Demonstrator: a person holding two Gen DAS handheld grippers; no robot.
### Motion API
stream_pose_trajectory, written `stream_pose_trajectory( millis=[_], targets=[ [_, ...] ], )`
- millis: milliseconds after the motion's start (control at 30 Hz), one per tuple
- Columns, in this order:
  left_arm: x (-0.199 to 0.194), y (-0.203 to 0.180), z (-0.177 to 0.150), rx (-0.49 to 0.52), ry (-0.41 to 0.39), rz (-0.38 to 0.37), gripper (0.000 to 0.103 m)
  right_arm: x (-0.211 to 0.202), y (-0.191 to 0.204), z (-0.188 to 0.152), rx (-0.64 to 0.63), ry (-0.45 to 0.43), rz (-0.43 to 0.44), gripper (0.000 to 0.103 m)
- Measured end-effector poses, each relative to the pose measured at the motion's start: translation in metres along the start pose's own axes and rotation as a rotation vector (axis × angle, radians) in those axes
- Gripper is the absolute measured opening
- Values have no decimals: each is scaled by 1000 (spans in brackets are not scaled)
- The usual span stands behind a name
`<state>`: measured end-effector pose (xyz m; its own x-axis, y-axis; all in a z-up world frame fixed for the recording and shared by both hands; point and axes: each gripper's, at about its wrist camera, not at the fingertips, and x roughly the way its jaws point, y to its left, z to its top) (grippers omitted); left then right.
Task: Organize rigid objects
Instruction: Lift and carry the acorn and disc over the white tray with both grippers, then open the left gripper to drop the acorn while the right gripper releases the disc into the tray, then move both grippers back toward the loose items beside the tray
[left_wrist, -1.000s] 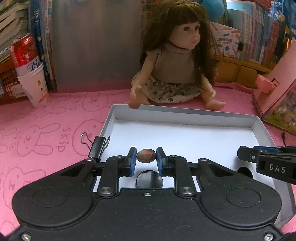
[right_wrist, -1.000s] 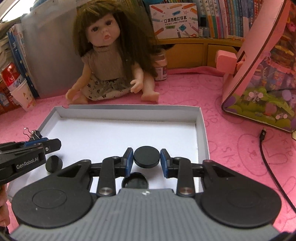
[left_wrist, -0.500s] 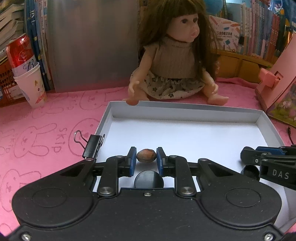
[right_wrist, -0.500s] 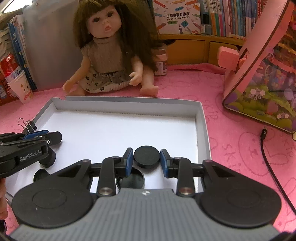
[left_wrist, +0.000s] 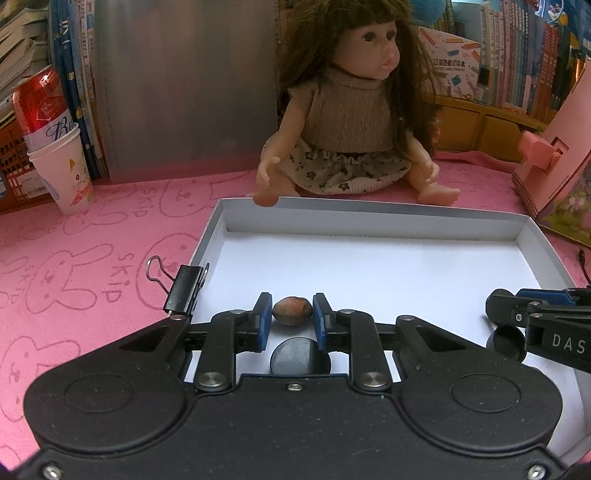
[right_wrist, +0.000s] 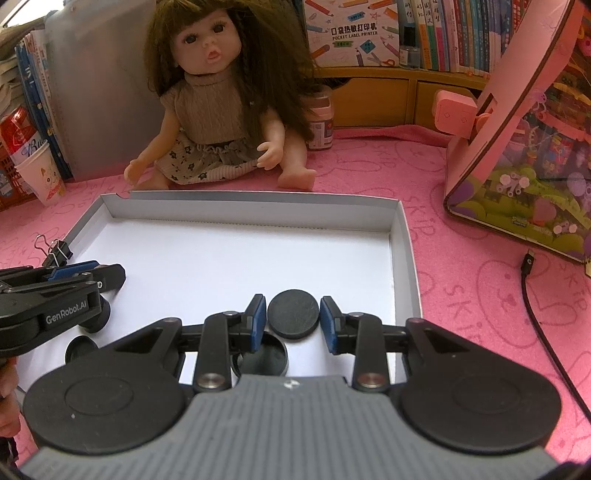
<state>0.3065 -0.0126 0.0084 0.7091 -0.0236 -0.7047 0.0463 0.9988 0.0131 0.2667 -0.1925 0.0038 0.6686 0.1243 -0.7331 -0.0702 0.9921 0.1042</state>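
A small brown nut (left_wrist: 291, 311) sits pinched between the blue pads of my left gripper (left_wrist: 291, 306), just above the floor of the white tray (left_wrist: 369, 221) at its near left. My right gripper (right_wrist: 293, 314) is at the tray's near right. Its jaws are opening, and a flat black disc (right_wrist: 293, 318) lies between the pads with a thin gap on each side. This disc overlaps a second black disc (right_wrist: 264, 358) below it. In the right wrist view the left gripper (right_wrist: 114, 275) reaches in from the left.
A black binder clip (left_wrist: 183, 291) is clipped to the tray's left wall. More black discs (left_wrist: 300, 356) (right_wrist: 79, 347) lie on the tray's near floor. A doll (right_wrist: 221, 122) sits behind the tray, a paper cup with a can (left_wrist: 61, 166) at far left, a pink toy house (right_wrist: 524, 147) and a cable (right_wrist: 532, 295) on the right.
The right gripper's pads have eased slightly off the black disc, which sits a little lower now. The left gripper still holds the nut in about the same spot.
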Motion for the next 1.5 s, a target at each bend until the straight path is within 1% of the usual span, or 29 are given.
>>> stream_pose_trajectory(
  millis=[67, 100, 133, 200, 300, 333, 433, 533, 600, 767, 933, 1133, 1300, 1367, 1500],
  targets=[
    [-1, 0, 0, 2, 0, 0, 28, -1, 0, 0, 1, -1, 3, 42],
    [-2, 0, 0, 2, -2, 1, 34, -2, 0, 0, 2, -3, 4, 48],
    [-3, 0, 0, 2, -6, 2, 37, -3, 1, 0, 3, -7, 4, 52],
    [-7, 1, 0, 5, -10, 0, 38, -6, 1, 0, 3, -21, 6, 57],
    [-15, 2, -1, 8, -16, -4, 47, -13, 3, 0, 0, -43, 8, 66],
    [-20, 3, -2, 14, -21, -5, 51, -16, 3, 0, -5, -52, 9, 67],
    [-35, 3, -6, 47, -41, -16, 58, -26, 4, -2, -27, -80, 8, 73],
    [-50, 2, -12, 69, -55, -28, 62, -38, 4, -6, -54, -111, 11, 76],
    [-60, 2, -16, 72, -62, -40, 63, -46, 4, -10, -68, -132, 16, 79],
    [-83, 2, -30, 82, -72, -61, 65, -67, 5, -19, -93, -172, 41, 83],
    [-104, 2, -47, 92, -73, -81, 68, -88, 7, -30, -118, -205, 62, 84],
    [-129, 3, -71, 101, -79, -93, 69, -111, 11, -49, -154, -232, 96, 85],
    [-153, 5, -96, 103, -99, -108, 70, -132, 8, -79, -159, -270, 128, 87],
    [-161, 5, -107, 103, -104, -124, 72, -138, 6, -95, -166, -268, 138, 87],
    [-176, 3, -127, 105, -100, -153, 72, -146, 6, -123, -195, -263, 128, 87]
  ],
)
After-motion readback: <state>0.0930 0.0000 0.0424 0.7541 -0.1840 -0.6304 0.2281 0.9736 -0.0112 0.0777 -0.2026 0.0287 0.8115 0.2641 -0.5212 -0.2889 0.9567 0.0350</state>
